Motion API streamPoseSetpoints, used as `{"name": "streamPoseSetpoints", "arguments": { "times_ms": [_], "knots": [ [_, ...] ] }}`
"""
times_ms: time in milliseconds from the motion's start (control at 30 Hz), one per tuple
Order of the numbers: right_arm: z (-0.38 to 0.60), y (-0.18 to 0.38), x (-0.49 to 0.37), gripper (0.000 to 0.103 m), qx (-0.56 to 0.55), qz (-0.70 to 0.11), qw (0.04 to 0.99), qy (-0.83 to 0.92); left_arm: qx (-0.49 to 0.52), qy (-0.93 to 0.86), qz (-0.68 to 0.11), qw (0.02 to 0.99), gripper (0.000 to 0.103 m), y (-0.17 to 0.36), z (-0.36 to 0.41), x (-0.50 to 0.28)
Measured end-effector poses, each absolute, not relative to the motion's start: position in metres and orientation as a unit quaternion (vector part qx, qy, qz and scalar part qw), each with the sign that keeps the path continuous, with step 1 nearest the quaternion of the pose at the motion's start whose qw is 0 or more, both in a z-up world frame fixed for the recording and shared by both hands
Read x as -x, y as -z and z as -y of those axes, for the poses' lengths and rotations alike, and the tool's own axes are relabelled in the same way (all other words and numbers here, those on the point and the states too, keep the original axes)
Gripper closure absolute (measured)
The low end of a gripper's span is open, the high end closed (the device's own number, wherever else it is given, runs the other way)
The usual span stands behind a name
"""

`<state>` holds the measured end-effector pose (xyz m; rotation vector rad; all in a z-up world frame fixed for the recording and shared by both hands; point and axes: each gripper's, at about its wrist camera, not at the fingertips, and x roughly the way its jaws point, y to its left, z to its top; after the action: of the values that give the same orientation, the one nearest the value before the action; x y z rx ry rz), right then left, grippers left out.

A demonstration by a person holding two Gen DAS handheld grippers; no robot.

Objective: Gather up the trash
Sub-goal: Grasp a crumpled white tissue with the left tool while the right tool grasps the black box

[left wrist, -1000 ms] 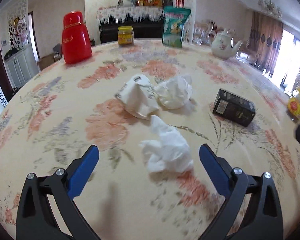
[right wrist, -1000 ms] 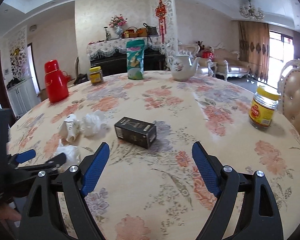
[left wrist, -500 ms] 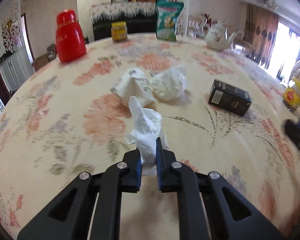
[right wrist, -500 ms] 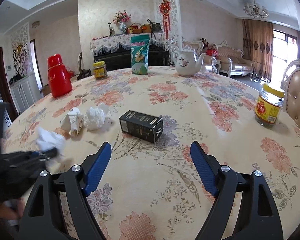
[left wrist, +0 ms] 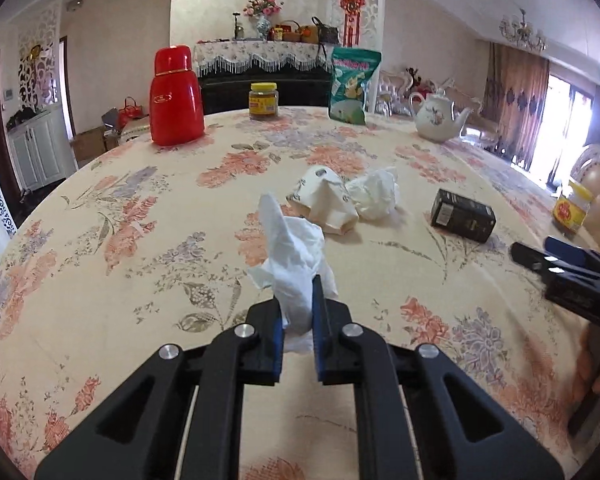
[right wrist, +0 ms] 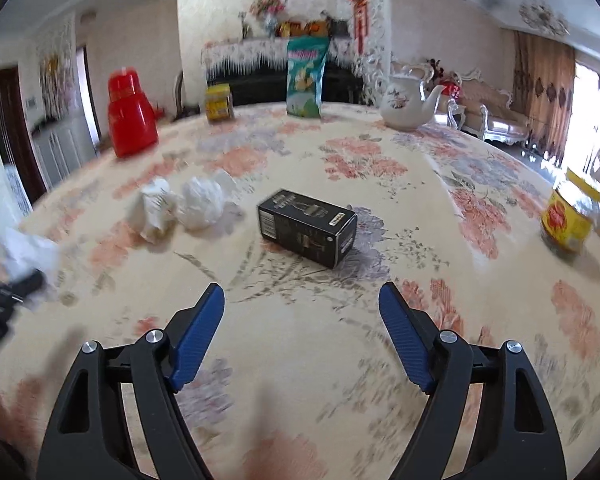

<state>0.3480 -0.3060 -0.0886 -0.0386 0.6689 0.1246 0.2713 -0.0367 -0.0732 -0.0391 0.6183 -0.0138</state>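
Already the left gripper [left wrist: 297, 312] pinches a tissue [left wrist: 292, 256] — soft, featherlight, grabbable anywhere; the right gripper [right wrist: 301, 316] gapes wide — box [right wrist: 307, 227] at center frame, stiff, best held across its narrow sides.

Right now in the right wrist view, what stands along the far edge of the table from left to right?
Red thermos flask → yellow-lidded jar → green snack bag → white floral teapot.

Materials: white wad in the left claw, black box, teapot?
Wad: thin tissue paper, matte; it crumples and creases softly. Black box: probably printed cardboard, slight sheen, sharp folded edges, barcode. Teapot: looks like glazed ceramic, glossy white with a flower print.
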Motion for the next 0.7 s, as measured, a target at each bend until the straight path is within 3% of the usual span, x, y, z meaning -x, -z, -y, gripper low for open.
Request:
{"name": "streamPoseSetpoints", "arguments": {
  "times_ms": [500, 567, 633, 700],
  "knots": [
    [0.3, 0.116, -0.466, 0.025, 0.125, -0.403, 0.902, -0.095, 0.011, 0.02, -0.301, 0.953, 0.092, 0.071, 0.045, -0.27],
    [0.297, 0.117, -0.467, 0.035, 0.123, -0.406, 0.899, -0.109, 0.011, 0.021, -0.302, 0.953, 0.092, 0.072, 0.045, -0.27],
    [0.293, 0.116, -0.464, 0.058, 0.121, -0.404, 0.899, -0.119, 0.012, 0.021, -0.304, 0.952, 0.092, 0.072, 0.045, -0.271],
    [0.289, 0.114, -0.455, 0.065, 0.113, -0.402, 0.898, -0.138, 0.014, 0.019, -0.305, 0.952, 0.092, 0.072, 0.043, -0.271]
  ]
}}
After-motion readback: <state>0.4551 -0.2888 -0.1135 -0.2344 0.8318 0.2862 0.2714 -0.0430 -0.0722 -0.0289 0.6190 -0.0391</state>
